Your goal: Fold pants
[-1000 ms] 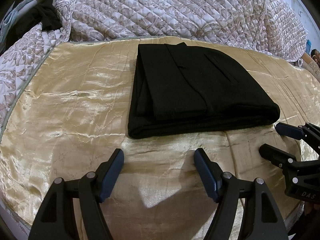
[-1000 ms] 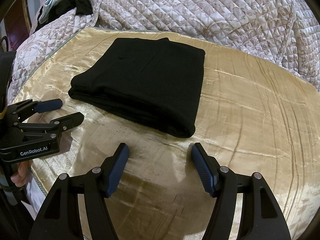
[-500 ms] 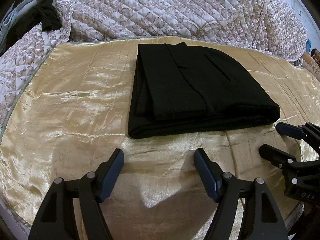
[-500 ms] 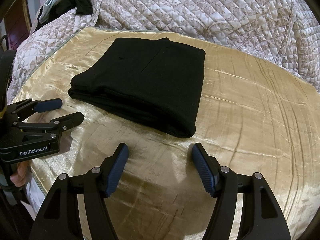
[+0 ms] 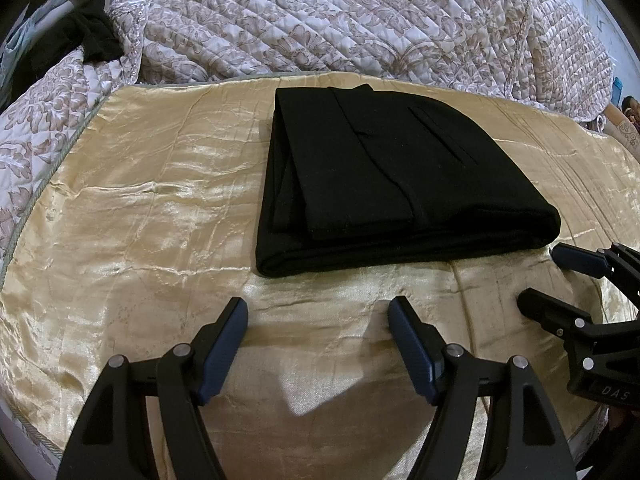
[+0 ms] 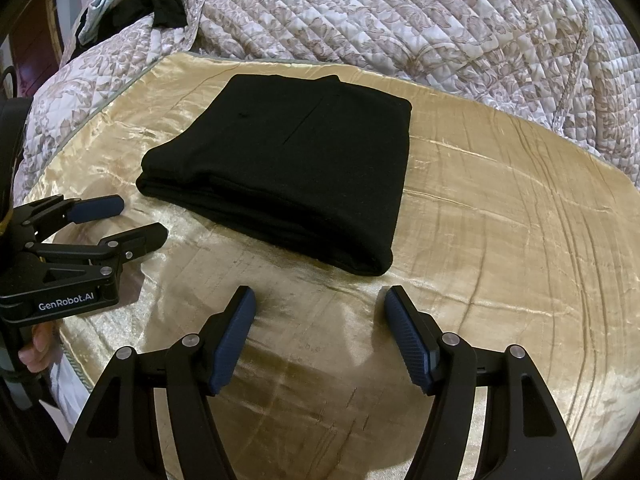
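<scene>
Black pants (image 5: 400, 184) lie folded into a neat rectangle on the gold satin bedspread (image 5: 140, 208), quilted floral cover (image 5: 340, 20) behind. Left tongs (image 5: 318, 320) spread apart, empty, hovering just short of the near fold. Right tongs (image 6: 320, 308) likewise apart, empty, near the right corner. Neither touches the fabric.
</scene>
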`<action>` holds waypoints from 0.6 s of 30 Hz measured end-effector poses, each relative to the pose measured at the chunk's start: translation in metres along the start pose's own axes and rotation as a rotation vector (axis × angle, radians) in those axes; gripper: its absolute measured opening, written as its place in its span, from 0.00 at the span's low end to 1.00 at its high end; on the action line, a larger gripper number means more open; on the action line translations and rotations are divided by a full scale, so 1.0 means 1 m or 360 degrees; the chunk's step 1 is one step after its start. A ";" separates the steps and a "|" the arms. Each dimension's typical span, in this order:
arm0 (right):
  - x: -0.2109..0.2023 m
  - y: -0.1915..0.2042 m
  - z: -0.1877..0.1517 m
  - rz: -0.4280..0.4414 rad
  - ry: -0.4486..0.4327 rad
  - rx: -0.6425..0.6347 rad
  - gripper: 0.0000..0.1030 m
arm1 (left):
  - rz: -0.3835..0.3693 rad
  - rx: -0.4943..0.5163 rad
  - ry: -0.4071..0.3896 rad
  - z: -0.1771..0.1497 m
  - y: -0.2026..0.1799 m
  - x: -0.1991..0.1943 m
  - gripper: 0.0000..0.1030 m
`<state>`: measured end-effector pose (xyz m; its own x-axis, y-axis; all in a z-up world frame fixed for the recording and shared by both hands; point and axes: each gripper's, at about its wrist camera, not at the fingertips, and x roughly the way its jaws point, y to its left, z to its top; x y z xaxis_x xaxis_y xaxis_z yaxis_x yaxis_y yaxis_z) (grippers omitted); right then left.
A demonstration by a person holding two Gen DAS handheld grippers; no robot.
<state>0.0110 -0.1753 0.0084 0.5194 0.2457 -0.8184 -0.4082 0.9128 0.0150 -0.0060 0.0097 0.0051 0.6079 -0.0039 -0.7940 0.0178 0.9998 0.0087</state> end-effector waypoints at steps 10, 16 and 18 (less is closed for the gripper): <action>0.000 0.001 0.000 -0.0003 -0.0001 -0.0002 0.67 | 0.0001 0.0001 0.0000 0.000 0.000 0.000 0.73; 0.000 0.001 0.000 -0.0005 -0.0005 -0.0005 0.67 | 0.0001 0.0002 -0.0001 0.000 0.000 0.000 0.73; 0.000 0.002 -0.001 -0.0006 -0.0004 -0.0004 0.67 | 0.0002 0.0001 0.0000 0.000 0.000 0.000 0.73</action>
<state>0.0098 -0.1737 0.0082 0.5230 0.2431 -0.8169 -0.4081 0.9129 0.0104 -0.0061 0.0092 0.0051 0.6080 -0.0030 -0.7940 0.0179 0.9998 0.0100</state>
